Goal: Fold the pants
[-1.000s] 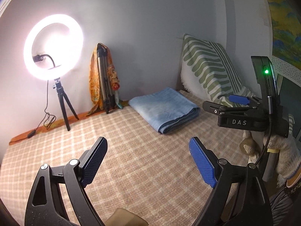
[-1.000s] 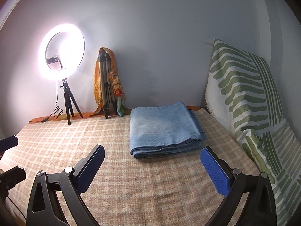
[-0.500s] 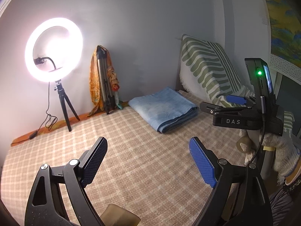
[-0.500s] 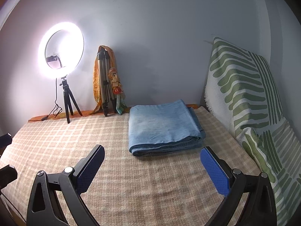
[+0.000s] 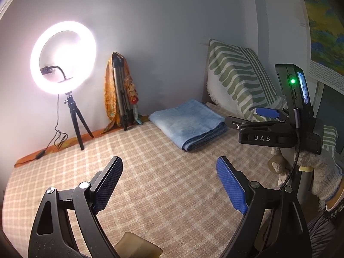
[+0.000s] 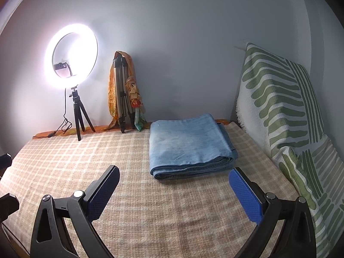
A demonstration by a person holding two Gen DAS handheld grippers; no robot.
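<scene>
The blue denim pants (image 5: 189, 122) lie folded into a thick rectangle on the checked beige bedspread (image 5: 150, 185), near the far wall. My left gripper (image 5: 169, 163) hovers open over the bedspread, well short of the pants, with nothing between its blue pads. In the right wrist view the folded pants (image 6: 189, 144) sit just beyond my right gripper (image 6: 174, 172), which is also open and empty. The right gripper (image 5: 247, 116) shows from the side in the left wrist view, held by a gloved hand (image 5: 322, 167).
A lit ring light on a small tripod (image 6: 73, 58) stands at the back left, its cable trailing along the wall. A folded tripod draped with orange cloth (image 6: 123, 94) leans beside it. Green-striped pillows (image 6: 286, 111) line the right side. Parts of the left gripper (image 6: 6, 161) show at the left edge.
</scene>
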